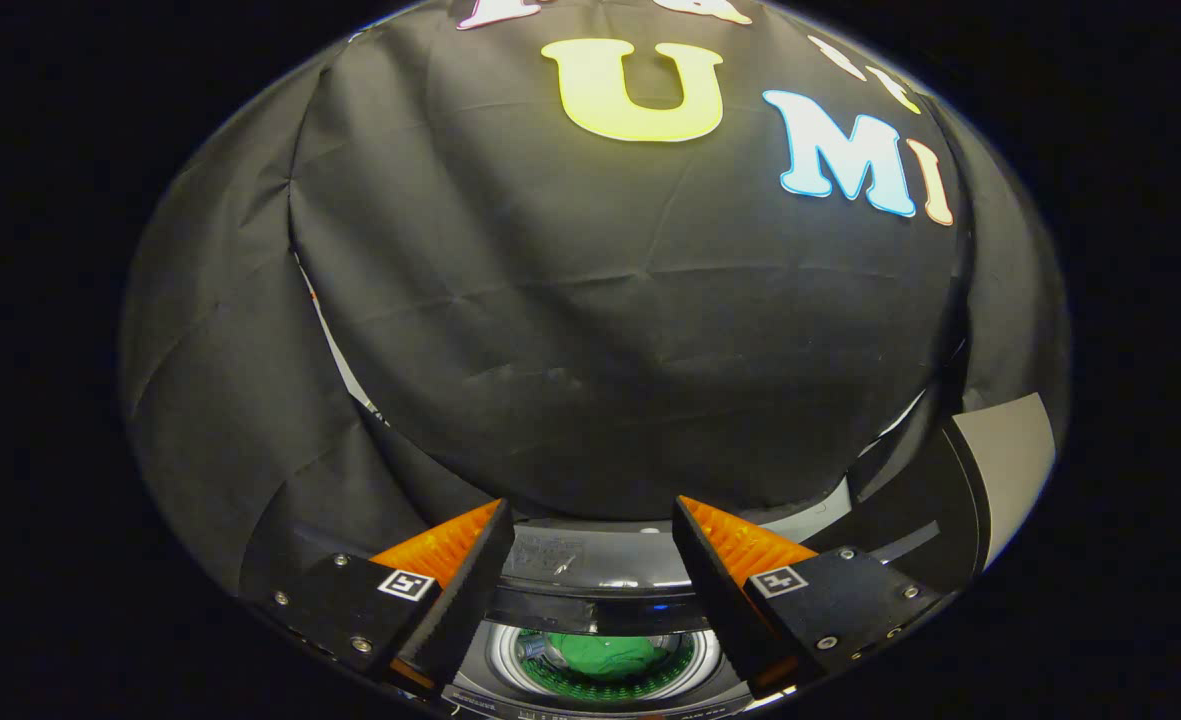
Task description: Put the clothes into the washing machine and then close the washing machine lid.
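Below, green clothes (610,655) inside the open washing machine (600,600), fingers (460,545) apart and empty, label writing unreadable

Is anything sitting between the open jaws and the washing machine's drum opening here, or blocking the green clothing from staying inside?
Nothing visible does. The gripper has its jaws apart and empty, and the washing machine lies below and between them. The green garment is already inside the drum, with no object over the opening. The lid cannot be made out.
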The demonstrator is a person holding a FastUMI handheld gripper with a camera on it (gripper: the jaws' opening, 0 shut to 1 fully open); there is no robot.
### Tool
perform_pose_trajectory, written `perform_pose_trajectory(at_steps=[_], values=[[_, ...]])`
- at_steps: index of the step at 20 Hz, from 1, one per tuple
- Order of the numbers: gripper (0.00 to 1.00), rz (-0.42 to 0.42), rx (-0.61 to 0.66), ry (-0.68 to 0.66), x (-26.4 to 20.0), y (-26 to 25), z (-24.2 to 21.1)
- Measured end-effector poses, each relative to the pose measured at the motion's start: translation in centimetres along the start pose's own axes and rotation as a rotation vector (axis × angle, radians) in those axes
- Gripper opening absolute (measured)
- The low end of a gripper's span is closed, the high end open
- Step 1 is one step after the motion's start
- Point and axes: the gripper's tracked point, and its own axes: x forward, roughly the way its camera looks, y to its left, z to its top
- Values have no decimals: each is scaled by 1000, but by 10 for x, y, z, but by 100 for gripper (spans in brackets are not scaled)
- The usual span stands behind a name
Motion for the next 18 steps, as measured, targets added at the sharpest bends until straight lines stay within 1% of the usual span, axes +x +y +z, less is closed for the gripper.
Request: perform_pose_trajectory(at_steps=[7, 12, 16, 18], values=[[98, 6, -6, -51, -24, 3, -23], [98, 17, -6, -59, -39, 4, -46], [97, 24, -3, -61, -54, 12, -74], [97, 31, -3, -42, -58, 15, -92]])
